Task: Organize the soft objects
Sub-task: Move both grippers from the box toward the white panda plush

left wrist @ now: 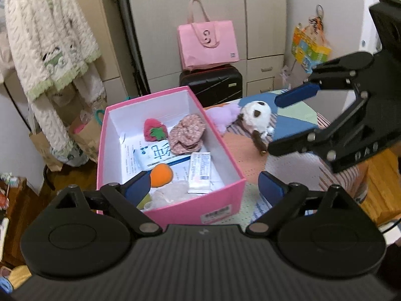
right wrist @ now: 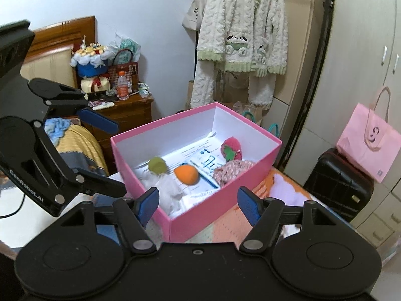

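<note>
Both grippers, left gripper [left wrist: 204,184] and right gripper [right wrist: 198,204], hover spread and empty near the pink box [left wrist: 223,207]; the panda plush [left wrist: 257,113], lying just beside it, likely wants a mid-body pinch.

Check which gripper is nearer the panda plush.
Right. The right gripper hangs open just beside the panda plush; the left gripper sits open back over the pink box's near end.

Matt pink cardboard box [left wrist: 175,210] with smooth white lining; fuzzy plush panda [left wrist: 255,113]; printed-cloth scrunchie [left wrist: 186,135]; glossy plastic packet [left wrist: 200,173]; knitted blanket [left wrist: 245,155].
</note>
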`<state>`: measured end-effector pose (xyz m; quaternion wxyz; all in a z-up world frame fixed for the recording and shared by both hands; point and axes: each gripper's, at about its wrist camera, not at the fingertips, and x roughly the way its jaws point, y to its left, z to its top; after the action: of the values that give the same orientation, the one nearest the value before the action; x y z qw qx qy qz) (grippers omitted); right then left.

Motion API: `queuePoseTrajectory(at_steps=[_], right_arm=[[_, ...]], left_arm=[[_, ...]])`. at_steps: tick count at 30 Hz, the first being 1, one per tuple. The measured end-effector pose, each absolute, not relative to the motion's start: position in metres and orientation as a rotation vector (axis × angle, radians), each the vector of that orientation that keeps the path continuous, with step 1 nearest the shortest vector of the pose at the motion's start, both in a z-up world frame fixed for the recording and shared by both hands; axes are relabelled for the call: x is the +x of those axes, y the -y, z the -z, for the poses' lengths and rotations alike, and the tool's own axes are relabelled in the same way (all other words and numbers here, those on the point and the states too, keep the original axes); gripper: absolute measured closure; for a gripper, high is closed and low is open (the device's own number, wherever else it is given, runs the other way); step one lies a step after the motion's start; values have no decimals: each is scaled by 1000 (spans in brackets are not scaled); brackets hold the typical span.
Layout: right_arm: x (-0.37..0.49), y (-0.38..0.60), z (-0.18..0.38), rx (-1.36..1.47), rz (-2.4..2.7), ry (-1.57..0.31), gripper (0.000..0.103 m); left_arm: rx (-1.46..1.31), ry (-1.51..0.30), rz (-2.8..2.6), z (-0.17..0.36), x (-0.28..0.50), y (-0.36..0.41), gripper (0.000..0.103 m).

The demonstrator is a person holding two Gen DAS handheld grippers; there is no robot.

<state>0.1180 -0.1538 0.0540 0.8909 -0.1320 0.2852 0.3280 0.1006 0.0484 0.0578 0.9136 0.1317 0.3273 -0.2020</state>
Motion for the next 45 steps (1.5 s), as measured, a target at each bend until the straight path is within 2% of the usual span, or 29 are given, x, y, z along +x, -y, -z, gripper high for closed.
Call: queuePoseTrajectory(at_steps=[5, 20, 27, 34, 45], right_arm=[[101, 179, -51, -242, -659, -562, 22], [81, 256, -12, -211, -597, -559, 18], [99, 281, 14, -205, -606, -578, 18], [117, 286, 38, -200, -667, -513, 17], [163, 289, 88, -182, -557, -522, 17]], left_arm=[[273, -687, 465, -55, 87, -29, 9], [243, -737, 596, -41, 93, 39, 9], [238, -727, 635, -33, 111, 67, 9], [239, -731, 665, -23, 134, 96, 9], [93, -724, 646, 20, 182, 113, 9]])
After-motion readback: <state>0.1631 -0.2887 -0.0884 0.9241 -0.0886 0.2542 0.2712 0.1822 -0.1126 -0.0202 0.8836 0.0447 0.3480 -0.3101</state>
